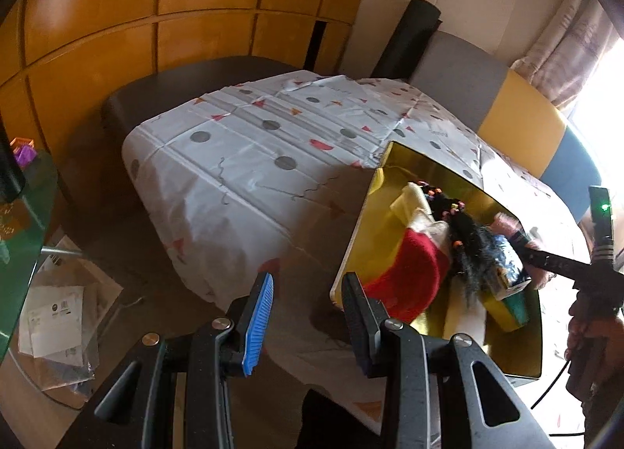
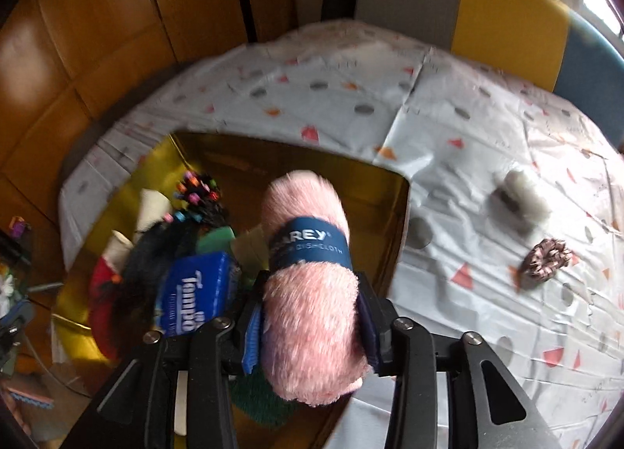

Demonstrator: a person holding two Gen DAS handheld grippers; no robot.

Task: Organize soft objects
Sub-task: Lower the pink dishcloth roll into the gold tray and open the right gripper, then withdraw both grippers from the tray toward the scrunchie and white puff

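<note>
Two tools: one loaded, one idle.
Right tool: pinching the pink dishcloth roll across its lower half, below the navy paper band; roll points away from the camera.
Roll location: in the air over the gold box, above the box's right part, not touching the contents.
Left tool: fingers spread, nothing between them, hovering at the near-left corner of the box.
Box contents: red knit item, black hairy bundle with coloured beads, blue Tempo tissue pack, pale cloth, something green.
Roll handling (judgement): light, plush, squashy; pile compresses, so grip looks safe, no breakage risk. Band may slide off if pulled lengthwise; mid-body pinch is the sensible hold.
Left on worktop: white fluffy piece and pinkish scrunchie, toward the right edge of the patterned cloth, well apart from the box.
Scrunchie hold (judgement): pinch across one side of the ring.
</note>
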